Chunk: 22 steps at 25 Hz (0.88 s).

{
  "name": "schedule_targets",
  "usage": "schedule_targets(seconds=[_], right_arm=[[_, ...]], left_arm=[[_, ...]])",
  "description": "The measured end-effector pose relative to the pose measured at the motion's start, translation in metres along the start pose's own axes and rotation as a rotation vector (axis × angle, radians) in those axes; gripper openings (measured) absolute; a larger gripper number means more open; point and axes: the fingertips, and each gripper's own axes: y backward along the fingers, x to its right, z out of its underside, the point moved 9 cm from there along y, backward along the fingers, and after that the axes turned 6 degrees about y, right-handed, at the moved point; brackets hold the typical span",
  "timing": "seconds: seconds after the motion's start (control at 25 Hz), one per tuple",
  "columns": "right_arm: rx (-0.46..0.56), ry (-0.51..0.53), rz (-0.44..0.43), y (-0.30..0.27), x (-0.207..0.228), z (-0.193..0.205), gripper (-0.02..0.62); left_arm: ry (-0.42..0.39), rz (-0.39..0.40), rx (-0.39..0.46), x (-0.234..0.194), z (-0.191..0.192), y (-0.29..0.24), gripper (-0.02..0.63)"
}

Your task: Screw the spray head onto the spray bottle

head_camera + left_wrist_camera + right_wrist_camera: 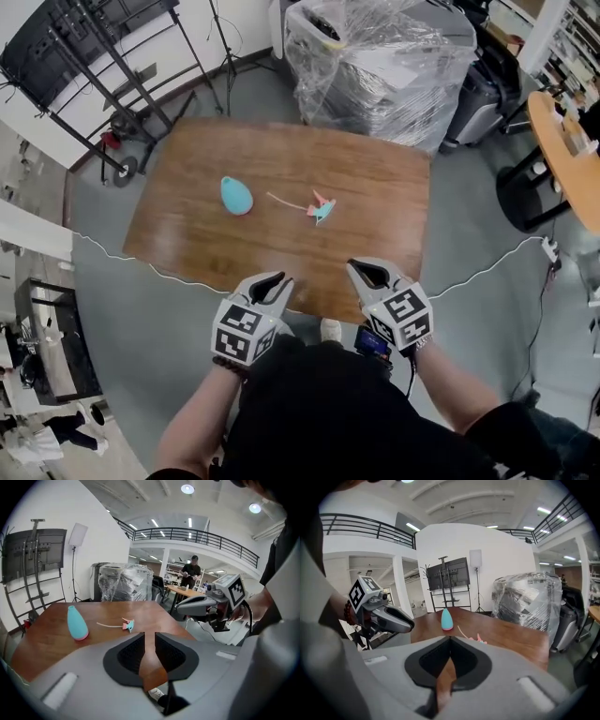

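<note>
A teal spray bottle (236, 195) stands without a head on the wooden table (281, 159), left of centre. To its right lies the pink and teal spray head (320, 207) with its thin tube pointing at the bottle. Both grippers hover at the table's near edge, well short of either object. My left gripper (278, 281) is slightly open, a narrow gap between its pads with nothing in it. My right gripper (360, 272) is shut and empty. The left gripper view shows the bottle (77, 623), the head (127, 625) and the right gripper (201, 604). The right gripper view shows the bottle (446, 619).
A plastic-wrapped pallet (384, 66) stands behind the table. A black metal stand (84, 47) is at the back left, and a round table (562, 150) at the right. A white cable (122, 255) runs across the floor. A person (190, 572) stands far off.
</note>
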Motion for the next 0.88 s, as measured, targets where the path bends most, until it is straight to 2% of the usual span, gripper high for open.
schedule_targets(seconds=[0.28,0.56,0.72,0.88], right_arm=[[-0.023,-0.048,0.173,-0.007,0.012,-0.007,-0.008],[-0.104,-0.102,0.351,-0.045,0.005,-0.028,-0.008],[-0.128,-0.143,0.445,-0.060,-0.009,-0.036,-0.008],[-0.167,-0.184,0.501,-0.058,-0.021,-0.038,-0.008]], left_arm=[[-0.092,0.139,-0.105,-0.033,-0.013,-0.076,0.099],[-0.148,0.282,-0.207,-0.078,-0.014,-0.143,0.118],[-0.184,0.292,-0.251,-0.096,-0.007,-0.183,0.130],[-0.172,0.265,-0.303,-0.101,-0.003,-0.213,0.141]])
